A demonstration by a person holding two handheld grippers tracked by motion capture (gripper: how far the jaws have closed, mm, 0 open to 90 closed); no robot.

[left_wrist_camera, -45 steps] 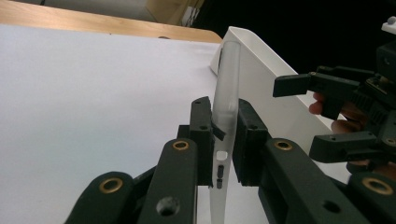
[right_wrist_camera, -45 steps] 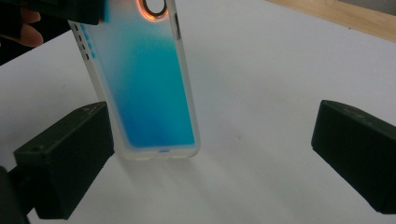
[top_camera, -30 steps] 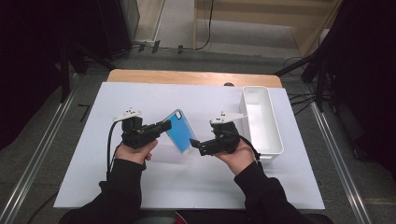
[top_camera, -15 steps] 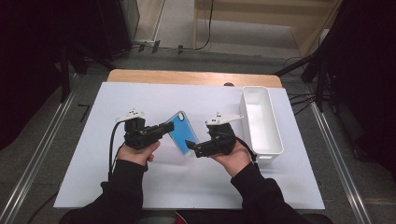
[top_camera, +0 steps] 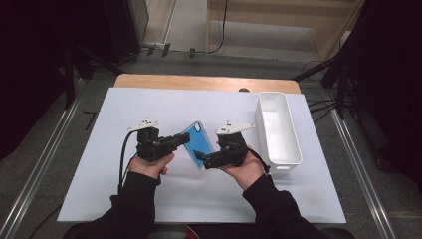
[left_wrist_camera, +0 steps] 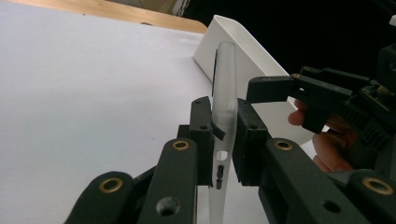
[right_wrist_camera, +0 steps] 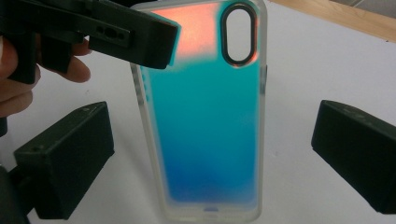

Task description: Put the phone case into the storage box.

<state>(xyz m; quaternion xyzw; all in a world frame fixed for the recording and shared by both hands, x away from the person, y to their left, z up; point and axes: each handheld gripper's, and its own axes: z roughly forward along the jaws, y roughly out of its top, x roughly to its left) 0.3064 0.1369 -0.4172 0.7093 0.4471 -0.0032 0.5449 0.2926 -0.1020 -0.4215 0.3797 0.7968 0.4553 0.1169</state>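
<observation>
A phone case (top_camera: 197, 142) with a clear rim and a blue-to-orange back is held off the white table sheet (top_camera: 99, 189). My left gripper (top_camera: 183, 140) is shut on one long edge of it; in the left gripper view the case (left_wrist_camera: 225, 79) stands edge-on between the pads (left_wrist_camera: 201, 122). My right gripper (top_camera: 200, 159) is open at the case's near end. In the right gripper view the case (right_wrist_camera: 205, 121) faces the camera between my two wide-apart jaws, which do not touch it, and the left gripper's finger (right_wrist_camera: 130, 32) clamps its upper left edge.
A long white bin (top_camera: 278, 160) stands at the right of the sheet, close to my right hand; in the left gripper view the bin (left_wrist_camera: 243, 46) lies behind the case. Bare wooden tabletop (top_camera: 199, 82) runs along the far edge.
My right gripper has shifted a little left, closer to the case's near end. The left gripper keeps its hold and has barely moved.
</observation>
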